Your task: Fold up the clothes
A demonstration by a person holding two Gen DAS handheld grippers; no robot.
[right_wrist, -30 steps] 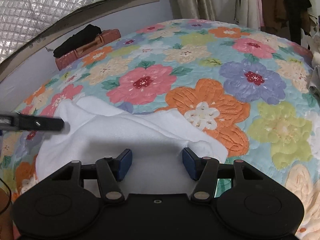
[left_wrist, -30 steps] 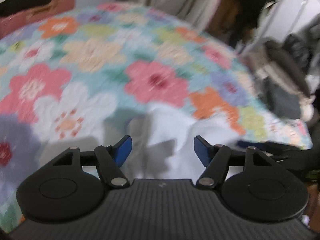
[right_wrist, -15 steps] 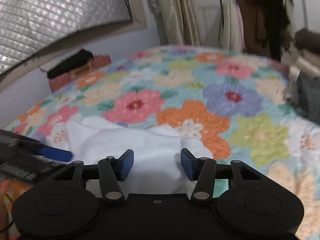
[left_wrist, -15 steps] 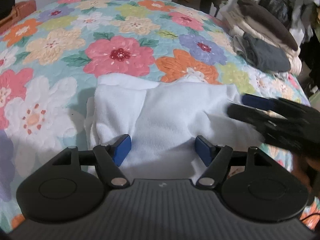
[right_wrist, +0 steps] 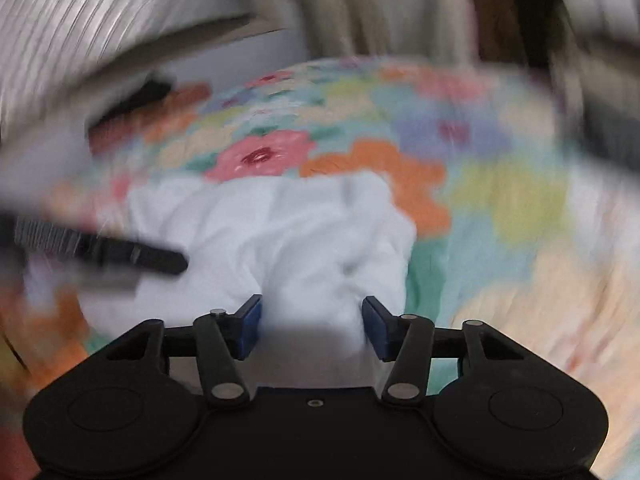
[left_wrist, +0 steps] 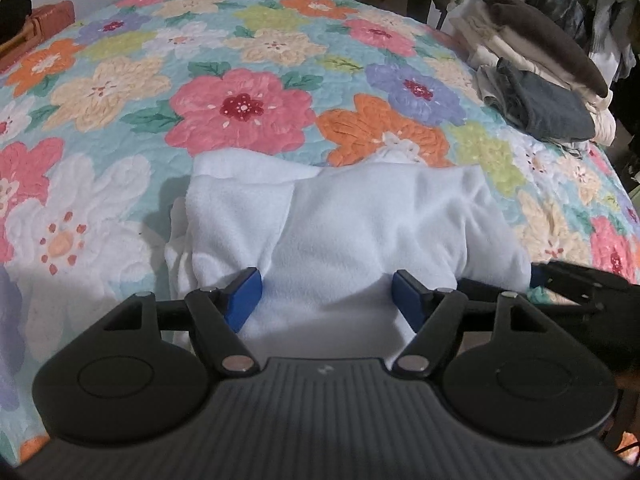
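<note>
Left wrist view: a white fleece garment [left_wrist: 352,220] lies bunched on the flowered quilt [left_wrist: 240,60], near the bedspread's front edge and roughly midway across it.
Far left edge of the quilt: a reddish-brown case [left_wrist: 48,20] with a black cloth [left_wrist: 14,6] on top sits beside the wall.
Left gripper [left_wrist: 327,300]: its blue-padded fingers [left_wrist: 244,298] stand wide apart over the garment's near edge, nothing pinched between them; whether the pads touch the fleece cannot be told.
Garment detail: the left part is doubled over in a thick fold, with a loose layer spilling out beneath it toward the quilt's left side.
Right gripper [left_wrist: 536,276]: seen from the left camera as a dark shape at the garment's right end, a blue pad just beside the fleece.
Far right edge of the quilt: a stack of folded clothes [left_wrist: 536,84] in cream, brown and grey lies well apart from the white garment.
Right wrist view: heavily blurred, yet the right gripper [right_wrist: 312,326] shows its fingers [right_wrist: 250,328] spread open, with a crumpled hump of the white garment [right_wrist: 280,236] rising between them.
Left side of that view: the left gripper [right_wrist: 176,260] appears as a dark bar reaching over the fleece.
</note>
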